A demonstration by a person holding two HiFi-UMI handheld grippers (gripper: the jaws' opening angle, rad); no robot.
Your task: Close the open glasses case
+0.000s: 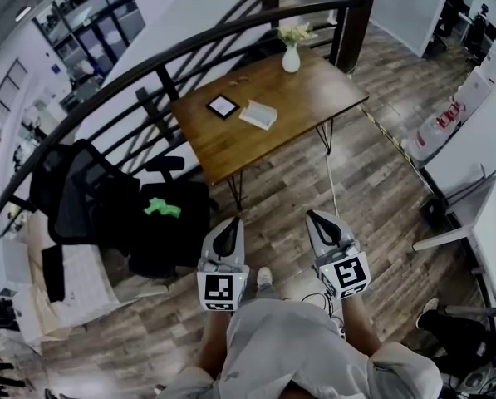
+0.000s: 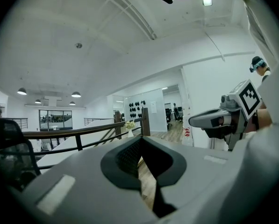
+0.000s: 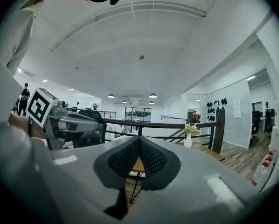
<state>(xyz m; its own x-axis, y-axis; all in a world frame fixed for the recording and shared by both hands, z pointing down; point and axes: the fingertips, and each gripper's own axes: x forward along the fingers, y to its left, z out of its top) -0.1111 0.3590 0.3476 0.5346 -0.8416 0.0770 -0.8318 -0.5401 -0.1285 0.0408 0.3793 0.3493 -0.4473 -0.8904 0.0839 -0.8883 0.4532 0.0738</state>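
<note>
On the wooden table (image 1: 231, 150) far ahead lie a pale oblong item (image 1: 258, 114) and a flat black square item (image 1: 223, 105); at this distance I cannot tell which is the glasses case. Both grippers hang close to my body, well short of the table. In the head view the left gripper (image 1: 225, 238) and the right gripper (image 1: 324, 225) point toward the table. Each gripper view shows its own jaws meeting at the tips with nothing between them: left gripper (image 2: 140, 143), right gripper (image 3: 139, 143).
A white vase with flowers (image 1: 291, 55) stands at the table's far end. A dark railing (image 1: 173, 58) runs behind the table. A black chair (image 1: 81, 194) and a black bag with a green item (image 1: 162, 209) stand at the left. White desks (image 1: 480, 223) are at the right.
</note>
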